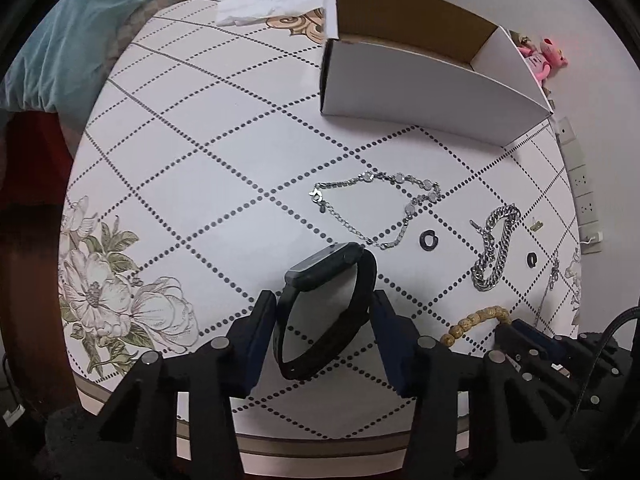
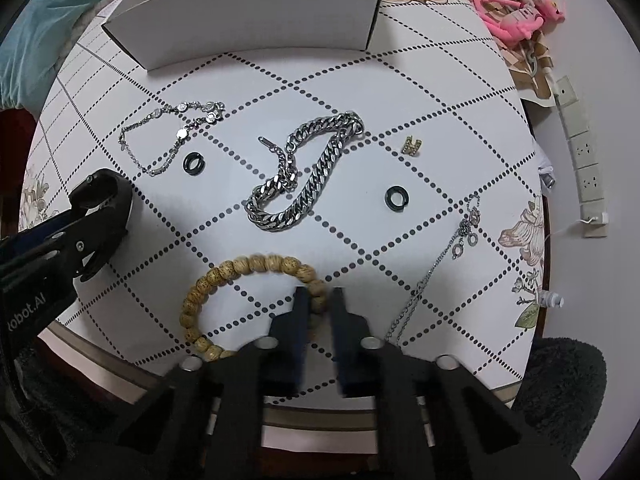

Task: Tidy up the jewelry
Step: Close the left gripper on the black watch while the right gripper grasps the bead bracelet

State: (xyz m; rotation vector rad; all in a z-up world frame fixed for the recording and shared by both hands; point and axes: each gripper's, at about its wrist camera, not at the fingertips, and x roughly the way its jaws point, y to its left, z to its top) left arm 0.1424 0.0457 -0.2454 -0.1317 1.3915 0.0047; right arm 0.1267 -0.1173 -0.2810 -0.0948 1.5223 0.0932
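My left gripper [image 1: 325,300] is shut on a black smartwatch [image 1: 326,308], its fingers pressing both sides of the strap. It also shows in the right wrist view [image 2: 102,200]. My right gripper [image 2: 319,294] is shut on a wooden bead bracelet [image 2: 224,276] that lies on the table; the beads also show in the left wrist view [image 1: 476,320]. A chunky silver chain [image 2: 308,176], a thin silver bracelet [image 2: 172,136], two black rings [image 2: 195,163] [image 2: 396,199], a small gold charm [image 2: 412,146] and a thin necklace [image 2: 440,260] lie on the table. An open white box [image 1: 420,92] stands at the back.
The round table [image 1: 180,160] has a dotted diamond cloth with flower prints. A white tissue [image 1: 272,0] lies at the far edge. A pink plush toy [image 2: 516,16] and a wall power strip [image 2: 580,152] are at the right. A teal pillow [image 1: 72,32] is at the left.
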